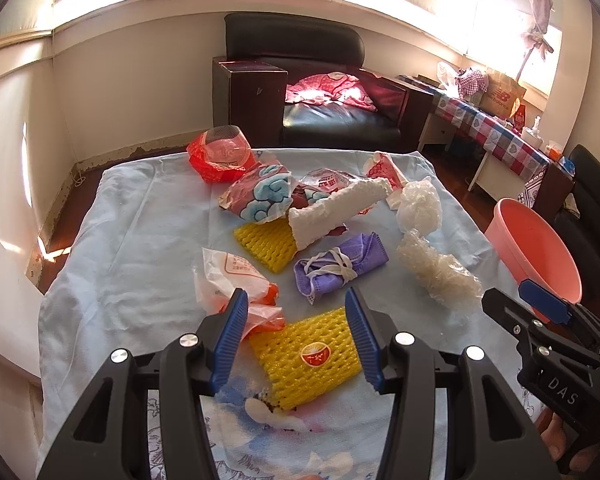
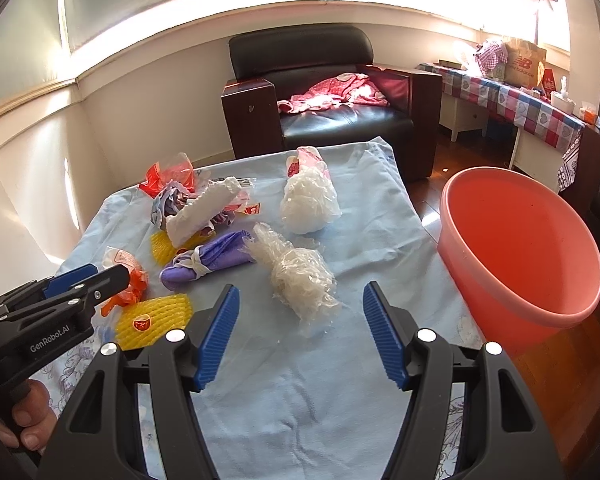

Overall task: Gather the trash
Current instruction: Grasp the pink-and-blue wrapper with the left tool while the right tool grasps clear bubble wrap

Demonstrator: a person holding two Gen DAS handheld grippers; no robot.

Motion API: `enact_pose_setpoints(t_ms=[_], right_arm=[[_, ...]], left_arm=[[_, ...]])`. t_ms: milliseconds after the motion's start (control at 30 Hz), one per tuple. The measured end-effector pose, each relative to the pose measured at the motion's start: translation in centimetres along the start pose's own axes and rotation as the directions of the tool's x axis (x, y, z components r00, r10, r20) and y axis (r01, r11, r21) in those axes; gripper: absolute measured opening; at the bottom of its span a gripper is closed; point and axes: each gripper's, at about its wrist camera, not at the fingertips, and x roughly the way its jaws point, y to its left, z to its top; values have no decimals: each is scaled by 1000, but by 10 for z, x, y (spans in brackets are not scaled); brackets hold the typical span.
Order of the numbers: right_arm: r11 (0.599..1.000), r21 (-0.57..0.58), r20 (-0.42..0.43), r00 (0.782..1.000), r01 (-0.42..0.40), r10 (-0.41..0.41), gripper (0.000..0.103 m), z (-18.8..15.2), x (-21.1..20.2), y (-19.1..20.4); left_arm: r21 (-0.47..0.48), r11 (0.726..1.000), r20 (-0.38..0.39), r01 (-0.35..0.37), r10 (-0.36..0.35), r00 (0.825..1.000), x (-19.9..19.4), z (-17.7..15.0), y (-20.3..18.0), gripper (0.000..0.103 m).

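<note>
Both grippers hover with jaws spread wide over a trash-strewn table, holding nothing.

The left gripper [image 1: 296, 336] stands wide directly above the near yellow foam net [image 1: 306, 358], with an orange-and-white plastic wrapper [image 1: 240, 280] just beside that net. The right gripper [image 2: 302, 336] gapes over bare light-blue cloth [image 2: 300, 400], just short of a crumpled clear plastic wad [image 2: 296, 276]. Beyond the net lie a purple face mask [image 1: 340, 268], a white foam sleeve [image 1: 332, 212] and a second yellow net [image 1: 266, 246]. A pink basin [image 2: 520, 240] sits off the table's edge, well away from the net.
</note>
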Motion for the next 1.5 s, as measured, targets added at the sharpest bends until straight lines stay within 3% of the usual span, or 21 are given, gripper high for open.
enact_pose_setpoints(t_ms=[267,533,867,933,1000,1033,1300,1500], right_arm=[[1000,-7,-9,1000,-24,24,65,5,8,-3],[997,-8,-9,997,-70,70,65,37,25,-7],[995,18,-81,991,-103,104,65,68,65,-8],[995,14,-90,991,-101,101,65,72,72,-8],[995,17,-100,990,-102,103,65,74,78,-8],[995,21,-103,989,-103,104,65,75,81,-9],[992,65,-126,986,-104,112,65,80,98,-20],[992,81,-149,983,-93,104,65,85,115,-24]], left_arm=[[-72,997,-43,-3,0,999,10,8,28,50],[-124,992,-41,38,-43,998,29,48,28,46],[-137,990,-121,-28,12,993,89,89,19,46],[-137,990,-136,-31,12,991,97,90,21,38],[-137,990,-154,-22,1,988,102,87,24,21],[-141,990,-161,-19,-4,987,103,85,26,17],[-152,988,-131,-15,-5,991,90,75,39,6],[-162,987,-120,6,-26,992,77,68,49,4]])
